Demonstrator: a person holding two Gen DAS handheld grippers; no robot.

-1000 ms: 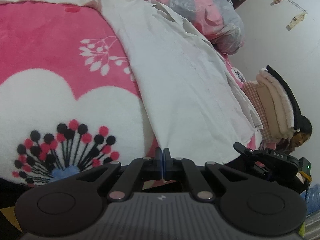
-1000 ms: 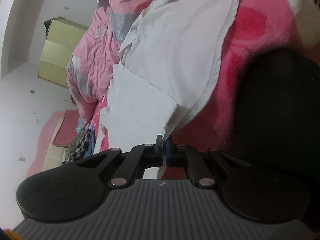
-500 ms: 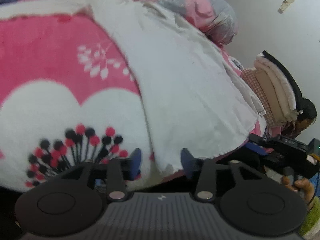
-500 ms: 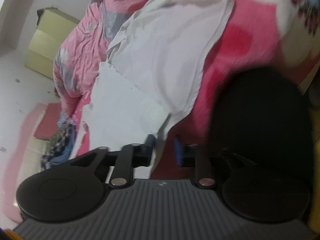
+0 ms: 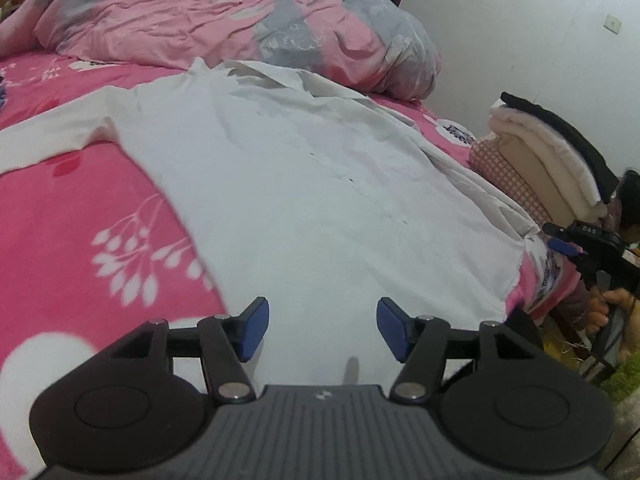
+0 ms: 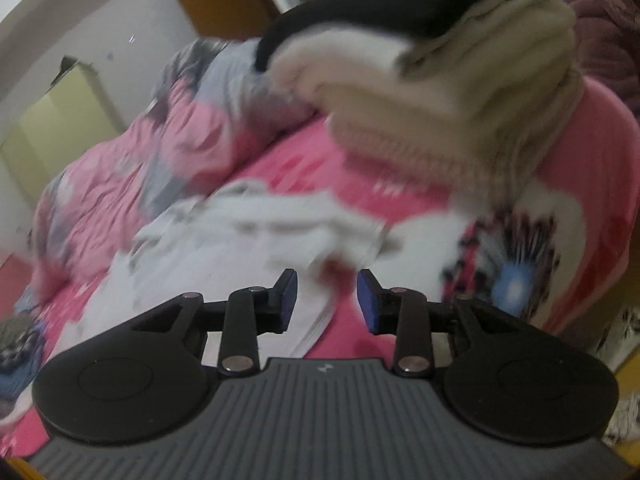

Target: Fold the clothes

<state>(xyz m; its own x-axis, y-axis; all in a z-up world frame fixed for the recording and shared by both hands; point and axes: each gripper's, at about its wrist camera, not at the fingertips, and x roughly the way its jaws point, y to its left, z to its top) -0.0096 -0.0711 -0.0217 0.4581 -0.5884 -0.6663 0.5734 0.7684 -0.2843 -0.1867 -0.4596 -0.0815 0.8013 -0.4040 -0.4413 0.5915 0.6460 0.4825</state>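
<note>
White cotton covers most of what we see from the left wrist: a white shirt [image 5: 304,184] lies spread flat on the bed [image 5: 80,240], over its pink fleece blanket [image 5: 68,216] printed with white leaf sprigs. At the far left one sleeve stretches toward the bed's left edge. Our left gripper [image 5: 322,330] hovers over the shirt's near hem, released, its blue pads wide apart and holding nothing. Behind the shirt, along the head of the bed, a rumpled pink and grey quilt [image 5: 224,12] is heaped. Toward the right edge of the bed sits a stack of folded clothes [image 5: 548,168], cream and beige with a black piece on top. Just below it our right gripper [image 5: 560,240] shows at the bed's right edge. Its own camera is blurred, yet we see it [image 6: 327,300] released too, pads apart and empty, with the shirt [image 6: 240,248] ahead.
</note>
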